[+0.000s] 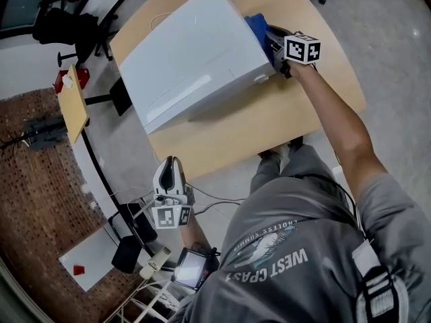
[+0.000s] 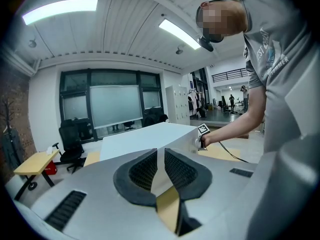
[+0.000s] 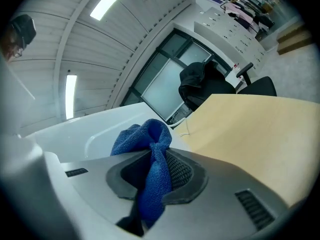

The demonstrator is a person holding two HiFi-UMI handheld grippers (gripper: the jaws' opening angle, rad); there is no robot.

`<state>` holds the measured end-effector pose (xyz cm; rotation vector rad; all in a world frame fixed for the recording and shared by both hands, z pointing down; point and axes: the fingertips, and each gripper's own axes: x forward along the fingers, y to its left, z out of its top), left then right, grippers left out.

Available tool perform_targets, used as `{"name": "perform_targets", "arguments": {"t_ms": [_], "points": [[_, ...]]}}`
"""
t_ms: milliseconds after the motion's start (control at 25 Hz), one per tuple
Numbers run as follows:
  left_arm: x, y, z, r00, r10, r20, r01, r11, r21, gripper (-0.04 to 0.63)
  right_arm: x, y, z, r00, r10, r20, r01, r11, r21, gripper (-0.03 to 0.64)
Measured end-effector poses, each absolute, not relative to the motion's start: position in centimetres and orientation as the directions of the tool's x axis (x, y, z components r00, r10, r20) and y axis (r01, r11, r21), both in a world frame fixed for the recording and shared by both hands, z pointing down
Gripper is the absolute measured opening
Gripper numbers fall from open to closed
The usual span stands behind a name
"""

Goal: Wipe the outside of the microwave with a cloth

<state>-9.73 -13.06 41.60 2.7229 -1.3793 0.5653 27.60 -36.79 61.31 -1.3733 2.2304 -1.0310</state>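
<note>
A white microwave (image 1: 195,62) stands on the round wooden table (image 1: 269,123). My right gripper (image 1: 275,44) is at the microwave's right side, shut on a bunched blue cloth (image 1: 255,27) that lies against that side. In the right gripper view the blue cloth (image 3: 150,144) hangs pinched between the dark pads of the right gripper (image 3: 150,170), with the microwave's white wall (image 3: 80,134) just behind. My left gripper (image 1: 170,177) is off the table's near edge, shut and holding nothing. The left gripper (image 2: 159,173) looks toward the microwave (image 2: 145,138).
A small yellow side table (image 1: 73,103) and black office chairs (image 1: 67,25) stand to the left. On the floor under my left hand lie a power strip (image 1: 156,261) and cables. The person's legs (image 1: 289,163) are at the table's near edge.
</note>
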Motion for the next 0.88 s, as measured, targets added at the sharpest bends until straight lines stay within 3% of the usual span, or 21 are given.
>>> {"name": "perform_targets", "arguments": {"t_ms": [880], "points": [[-7.7, -14.5, 43.6, 0.562, -0.744, 0.362, -0.770, -0.630, -0.100, 0.061, 27.5, -36.7, 68.9, -0.556, -0.789, 0.262, -0.656, 0.223, -0.721, 0.075]]}}
